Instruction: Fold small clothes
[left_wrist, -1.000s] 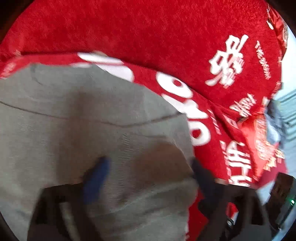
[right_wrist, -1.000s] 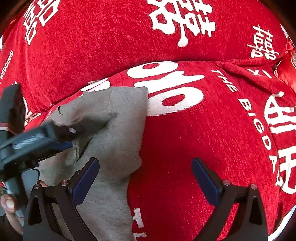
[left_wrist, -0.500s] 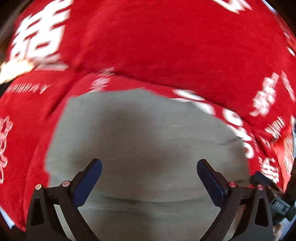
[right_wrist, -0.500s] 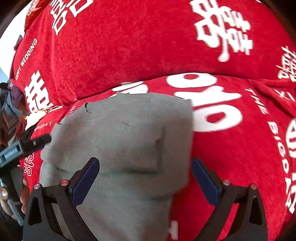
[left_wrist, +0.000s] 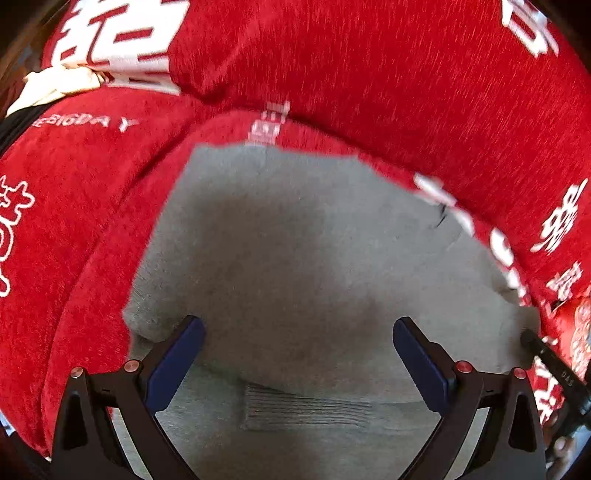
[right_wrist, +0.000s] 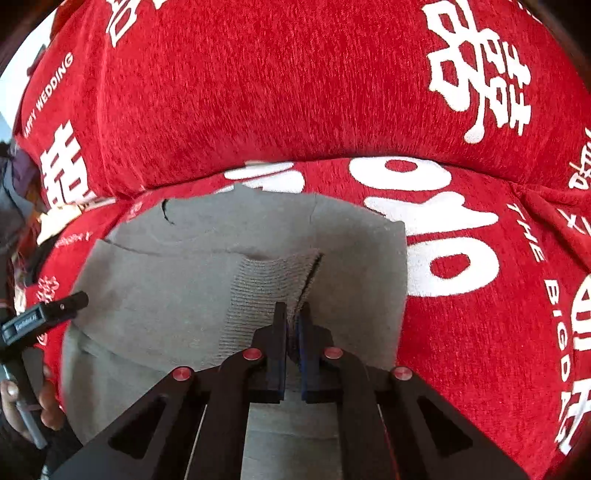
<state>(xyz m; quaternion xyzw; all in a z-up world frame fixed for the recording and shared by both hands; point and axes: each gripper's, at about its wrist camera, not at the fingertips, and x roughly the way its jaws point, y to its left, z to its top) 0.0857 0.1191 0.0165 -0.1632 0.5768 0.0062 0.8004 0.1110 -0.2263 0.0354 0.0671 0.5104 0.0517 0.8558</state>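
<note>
The grey garment (right_wrist: 177, 295) lies flat on a red cover with white letters (right_wrist: 295, 92), which seems to be spread over a sofa; its far edge almost reaches the crease where the seat meets the back cushion. It is already partly folded, because one layer lies over another and a ribbed cuff (right_wrist: 266, 291) shows on top.

The right gripper (right_wrist: 291, 317) is closed, and its two blue pads pinch the cloth at the near end of this ribbed cuff. I judge that it takes the cuff because this is a firm edge, so the layer can be lifted and carried over without slipping.

The left gripper (left_wrist: 297, 354) is wide open and holds nothing. It hovers above the middle of the garment (left_wrist: 314, 251), with one pad near the left edge of the top fold. Probably it waits there to press the cloth down or to take the other side, so the fold stays straight.

In the right wrist view the tip of the left gripper appears at the left side, with a hand (right_wrist: 40, 402) of the person on its handle. The fold is not finished yet.
</note>
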